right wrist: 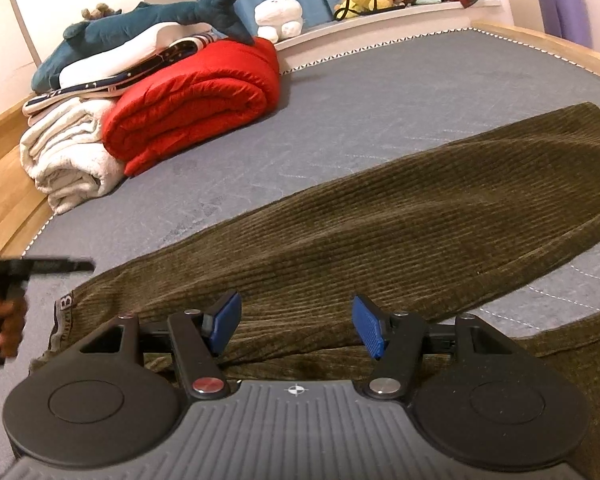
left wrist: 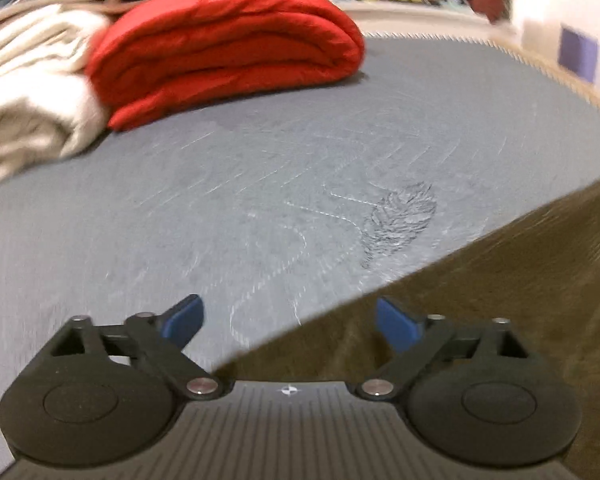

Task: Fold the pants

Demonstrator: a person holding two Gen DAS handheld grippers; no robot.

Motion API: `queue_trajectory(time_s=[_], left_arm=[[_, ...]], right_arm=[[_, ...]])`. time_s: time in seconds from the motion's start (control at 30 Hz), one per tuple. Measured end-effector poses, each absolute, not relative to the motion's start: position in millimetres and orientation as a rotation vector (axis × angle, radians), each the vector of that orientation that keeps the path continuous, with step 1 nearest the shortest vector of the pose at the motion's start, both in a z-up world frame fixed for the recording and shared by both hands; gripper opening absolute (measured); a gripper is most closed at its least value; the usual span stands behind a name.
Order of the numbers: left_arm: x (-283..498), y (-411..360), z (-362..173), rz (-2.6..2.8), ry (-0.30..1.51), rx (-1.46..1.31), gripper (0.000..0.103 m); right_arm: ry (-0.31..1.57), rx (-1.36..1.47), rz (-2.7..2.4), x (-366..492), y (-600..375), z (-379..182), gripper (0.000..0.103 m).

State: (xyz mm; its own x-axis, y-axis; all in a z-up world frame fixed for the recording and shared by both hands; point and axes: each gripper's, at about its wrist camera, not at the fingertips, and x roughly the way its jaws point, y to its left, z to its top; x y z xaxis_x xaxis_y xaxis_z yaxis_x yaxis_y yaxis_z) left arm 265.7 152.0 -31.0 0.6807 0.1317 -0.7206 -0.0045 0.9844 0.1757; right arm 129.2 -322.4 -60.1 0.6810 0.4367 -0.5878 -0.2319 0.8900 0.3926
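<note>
1. The pants (right wrist: 400,232), olive-brown corduroy, lie flat on the grey mattress (right wrist: 380,92). In the right wrist view they run from the waistband at lower left of the frame to the leg end at upper right, with a 2nd leg showing along the lower right edge.
2. The right gripper (right wrist: 296,326) hangs over the upper part of the pants, its blue pads spread wide and nothing between them.
3. The left gripper (left wrist: 288,322) is also spread wide and empty, hovering at the pants' long edge; cloth fills the lower right of its blurred frame, bare mattress the rest.
4. Corduroy this thick should be soft and limp yet fairly heavy, with ribs that grip the pads well; it will likely sag and drag on the mattress if lifted from 1 point.
5. The best holds look like the waistband at lower left and the leg hem at upper right, pinching both layers.
6. A red folded quilt (right wrist: 196,100) and a white blanket (right wrist: 68,156) sit at upper left, well apart from the pants.
</note>
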Motion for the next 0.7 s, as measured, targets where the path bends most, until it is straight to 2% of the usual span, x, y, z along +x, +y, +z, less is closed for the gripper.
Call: queue_trajectory(time_s=[0.13,0.2,0.27,0.3,0.33,0.37,0.43,0.47,0.7], left_arm=[[304,156,-67,-0.035,0.963,0.169,0.098],[312,159,-79,-0.07,0.973,0.14,0.102],[315,162,-84,-0.083,0.974,0.087,0.102],[315,162,-83,-0.096,0.967,0.074,0.095],[312,161,-80,-0.133,0.95,0.07,0.074],[307,157,-76,-0.179,0.935,0.073,0.038],[296,144,-67,-0.208,0.922,0.13,0.025],[288,136,-63,-0.21,0.913,0.186,0.019],[203,104,-22,-0.199,0.797,0.288,0.015]], right_arm=[[0.737,0.321,0.38,135,-325,-59,0.064],[0.732,0.311,0.381,136,-325,-58,0.064],[0.731,0.302,0.382,138,-326,-59,0.064],[0.733,0.302,0.383,139,-326,-59,0.064],[0.736,0.302,0.383,140,-327,-60,0.064],[0.738,0.302,0.381,141,-327,-60,0.064],[0.744,0.306,0.378,142,-326,-60,0.064],[0.743,0.306,0.378,142,-326,-60,0.064],[0.731,0.301,0.356,139,-326,-57,0.064]])
